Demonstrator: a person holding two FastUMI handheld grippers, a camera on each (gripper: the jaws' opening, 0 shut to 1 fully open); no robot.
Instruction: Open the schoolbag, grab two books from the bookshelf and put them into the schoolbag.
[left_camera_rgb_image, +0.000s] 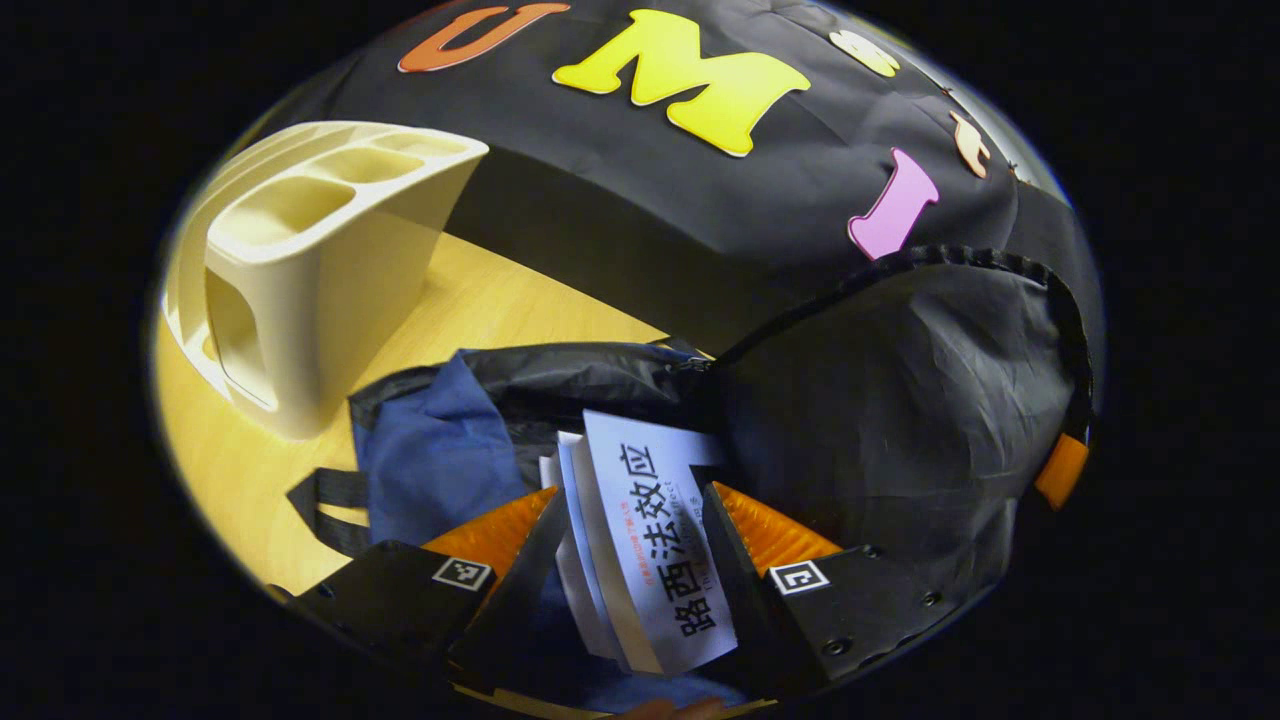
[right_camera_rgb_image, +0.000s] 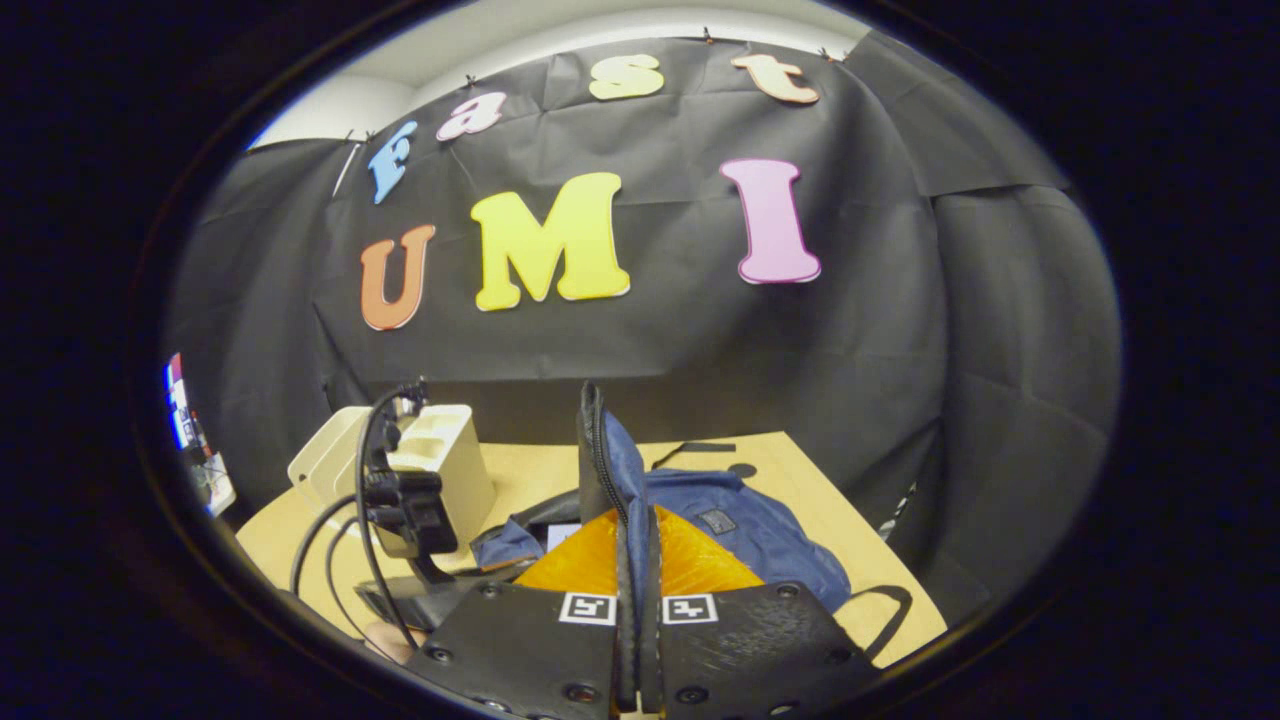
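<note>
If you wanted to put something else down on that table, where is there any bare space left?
Bare wood shows on the table behind the blue schoolbag, towards the wall, and along its right edge past a loose strap. A smaller patch lies between the cream bookshelf and the bag. The middle is crowded: both grippers, bag and book.

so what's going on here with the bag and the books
A person is packing a blue schoolbag on a wooden table. The right gripper is shut on the bag's zippered flap, holding it up so the bag stays open. The left gripper holds a book between its fingers, right at the bag's opening. The cream bookshelf stands beside the bag, its slots looking empty.
</note>
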